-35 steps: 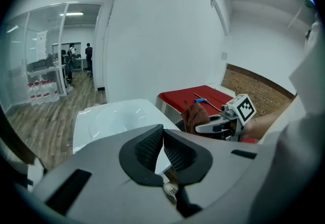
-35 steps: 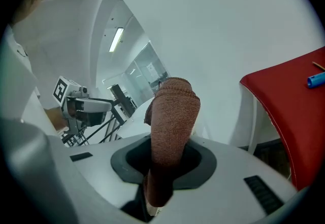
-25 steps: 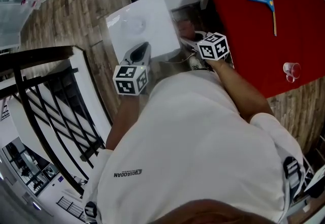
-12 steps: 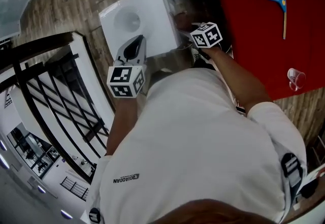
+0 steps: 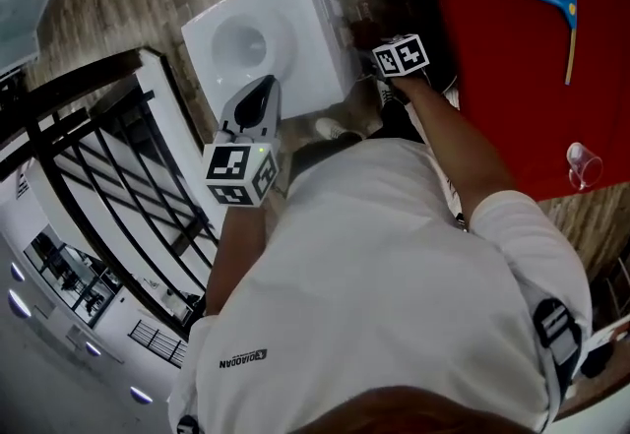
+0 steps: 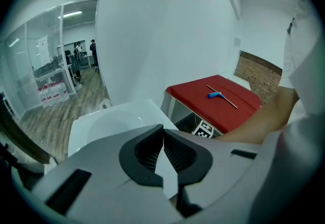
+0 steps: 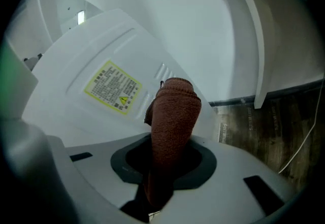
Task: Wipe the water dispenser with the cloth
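The white water dispenser stands on the floor in front of the person. In the right gripper view its side panel carries a yellow label. My right gripper is shut on a brown cloth, whose bunched end touches that panel beside the label. In the head view only this gripper's marker cube shows, low beside the dispenser's right side. My left gripper hovers over the near edge of the dispenser top, jaws shut and empty.
A red table stands right of the dispenser, with a blue squeegee and a plastic cup on it. Its white leg is close to the cloth. A black railing runs at the left, over the wooden floor.
The right gripper has slid farther along the dispenser's right side with the cloth. The left gripper stays shut over the top; the head camera has shifted.
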`<state>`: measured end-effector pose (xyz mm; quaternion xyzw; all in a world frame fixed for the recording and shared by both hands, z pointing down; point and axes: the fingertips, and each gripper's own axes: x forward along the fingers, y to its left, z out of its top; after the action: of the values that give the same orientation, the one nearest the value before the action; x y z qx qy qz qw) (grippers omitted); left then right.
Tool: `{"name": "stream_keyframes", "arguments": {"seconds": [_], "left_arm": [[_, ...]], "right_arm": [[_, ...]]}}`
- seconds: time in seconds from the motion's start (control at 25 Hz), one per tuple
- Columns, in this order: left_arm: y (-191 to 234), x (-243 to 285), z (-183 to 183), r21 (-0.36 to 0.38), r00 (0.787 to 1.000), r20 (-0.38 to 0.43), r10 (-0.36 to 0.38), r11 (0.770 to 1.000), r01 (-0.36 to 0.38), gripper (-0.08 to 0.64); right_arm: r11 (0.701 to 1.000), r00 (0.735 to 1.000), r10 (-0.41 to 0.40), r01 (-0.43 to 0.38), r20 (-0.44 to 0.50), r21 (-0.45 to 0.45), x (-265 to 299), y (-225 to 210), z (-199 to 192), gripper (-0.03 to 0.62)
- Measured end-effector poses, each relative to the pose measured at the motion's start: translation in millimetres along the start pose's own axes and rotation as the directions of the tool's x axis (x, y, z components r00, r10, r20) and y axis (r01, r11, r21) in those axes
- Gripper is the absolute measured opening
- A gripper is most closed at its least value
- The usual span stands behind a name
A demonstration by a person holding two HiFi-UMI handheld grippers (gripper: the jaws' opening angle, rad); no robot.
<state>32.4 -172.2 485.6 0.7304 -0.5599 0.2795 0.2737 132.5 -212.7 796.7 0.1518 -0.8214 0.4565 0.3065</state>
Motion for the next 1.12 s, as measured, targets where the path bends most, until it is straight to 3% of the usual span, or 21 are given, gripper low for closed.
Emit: {"name": "stream_keyframes", "arguments": {"seconds": [0.36, 0.72, 1.12], "left_arm": [[2.1, -1.9, -10.7, -0.038, 0.999, -0.041, 0.015, 0.999, -0.017, 0.001], [5.3, 1.3, -17.5, -0.063, 0.998, -0.055, 0.034, 0.997, -0.037, 0.000], [-0.5, 7.6, -10.8, -0.050, 0.998, -0.051, 0.021, 0.998, -0.024, 0.001]], "right_arm": [[0.981, 0.993, -0.002, 0.024, -0.116, 0.194, 42.5, -27.9, -32.6, 0.074], [0.981, 0.976, -0.047, 0.085, -0.212, 0.173, 67.7, -54.6, -48.7, 0.074], [0.982, 0.987, -0.031, 0.059, -0.156, 0.180, 53.4, -50.0, -40.5, 0.074]]}}
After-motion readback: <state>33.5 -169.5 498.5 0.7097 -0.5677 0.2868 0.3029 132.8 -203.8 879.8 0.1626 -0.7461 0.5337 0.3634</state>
